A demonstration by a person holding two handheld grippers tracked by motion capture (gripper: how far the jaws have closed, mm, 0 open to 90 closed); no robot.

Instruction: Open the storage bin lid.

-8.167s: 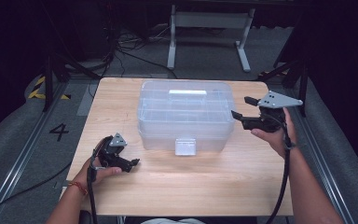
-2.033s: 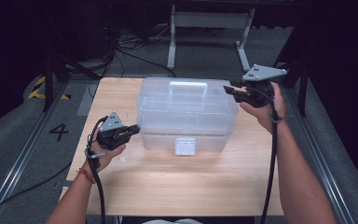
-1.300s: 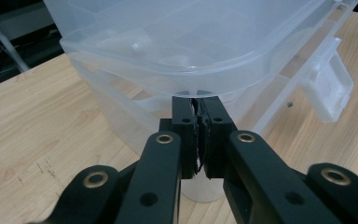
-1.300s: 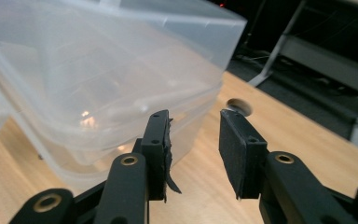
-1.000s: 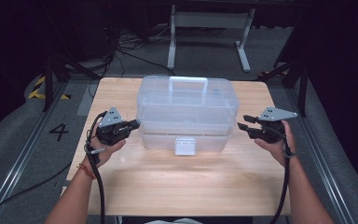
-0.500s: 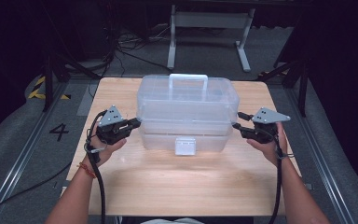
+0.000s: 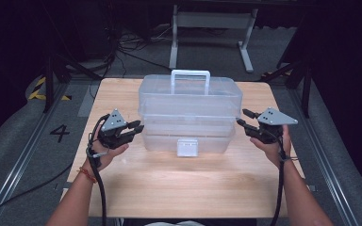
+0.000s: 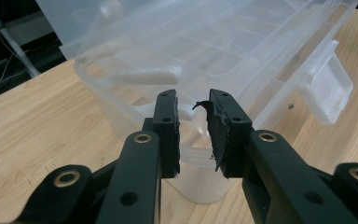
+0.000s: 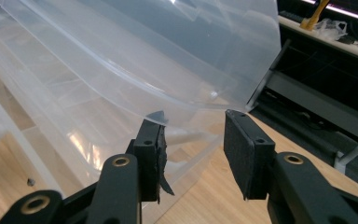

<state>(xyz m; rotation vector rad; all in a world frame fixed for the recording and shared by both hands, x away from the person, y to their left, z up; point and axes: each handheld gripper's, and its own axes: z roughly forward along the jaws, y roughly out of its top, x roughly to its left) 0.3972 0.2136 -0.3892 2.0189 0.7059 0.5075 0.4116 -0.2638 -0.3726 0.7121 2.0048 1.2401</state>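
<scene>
Clear plastic toolbox (image 7: 190, 113) sits mid-bench (image 7: 179, 188), handle (image 7: 190, 75) upright. Left gripper (image 7: 133, 129) and right gripper (image 7: 243, 119) flank box ends, fingers apart, empty. Likely step: grip both ends; close evenly on side rims, lift level. Left gripper view shows front latch (image 8: 328, 91); right gripper view shows lid edge.

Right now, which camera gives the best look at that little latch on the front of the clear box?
The high view: the latch faces it squarely, shut, centred on the clear box. The left gripper view catches it side-on, at the frame's right. The right gripper view gives just the box's end wall.
</scene>
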